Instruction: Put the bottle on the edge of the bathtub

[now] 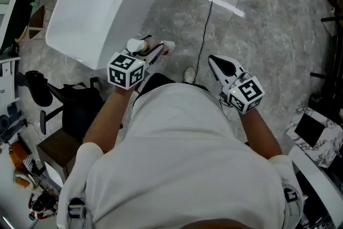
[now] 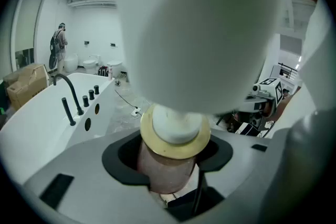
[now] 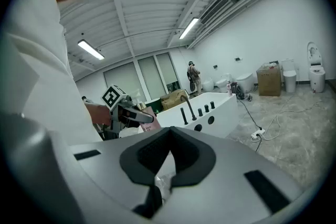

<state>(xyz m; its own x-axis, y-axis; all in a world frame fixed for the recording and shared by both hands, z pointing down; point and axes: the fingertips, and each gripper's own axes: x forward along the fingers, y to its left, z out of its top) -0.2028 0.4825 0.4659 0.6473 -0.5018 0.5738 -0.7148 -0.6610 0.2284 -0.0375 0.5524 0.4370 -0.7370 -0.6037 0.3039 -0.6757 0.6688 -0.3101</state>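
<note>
left hand-held gripper (image 1: pixel 155 52) pinching pink bottle (image 1: pixel 140 46) with gold collar, held in the air near white bathtub (image 1: pixel 75 24) end, right hand-held gripper (image 1: pixel 221 65) jaws pressed together, nothing between them

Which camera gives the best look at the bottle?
The left gripper view: the bottle fills it, with its gold collar and pinkish body between the jaws. The head view shows only its white top. The right gripper view shows it small and distant.
</note>
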